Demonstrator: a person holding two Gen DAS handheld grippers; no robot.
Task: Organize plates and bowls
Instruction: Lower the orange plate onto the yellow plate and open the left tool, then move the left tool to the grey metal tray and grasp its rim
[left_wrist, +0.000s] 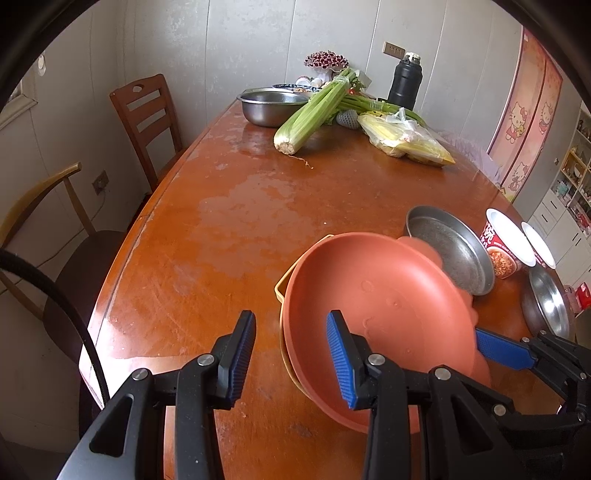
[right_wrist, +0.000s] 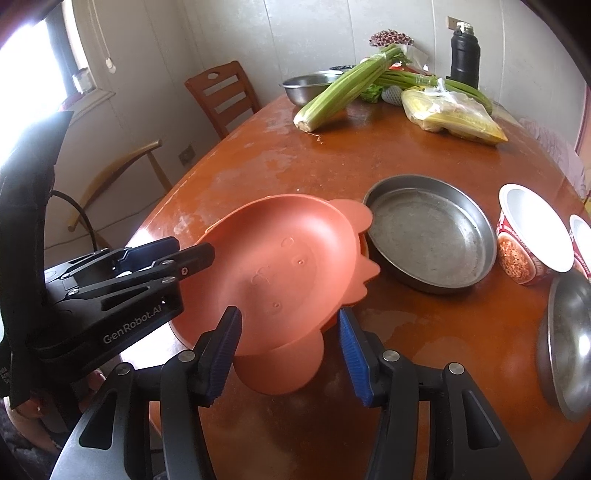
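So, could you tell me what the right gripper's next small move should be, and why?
Probably ease the right gripper straight back off the orange plate. Its jaws stand open around the plate's near lobe, not pinching it, and the plate already lies, a bit tilted, on the yellow dish. Backing out would likely leave it there and free the gripper for the metal pan.

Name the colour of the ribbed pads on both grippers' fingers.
Blue pads on black fingers; clearest in the right wrist view.
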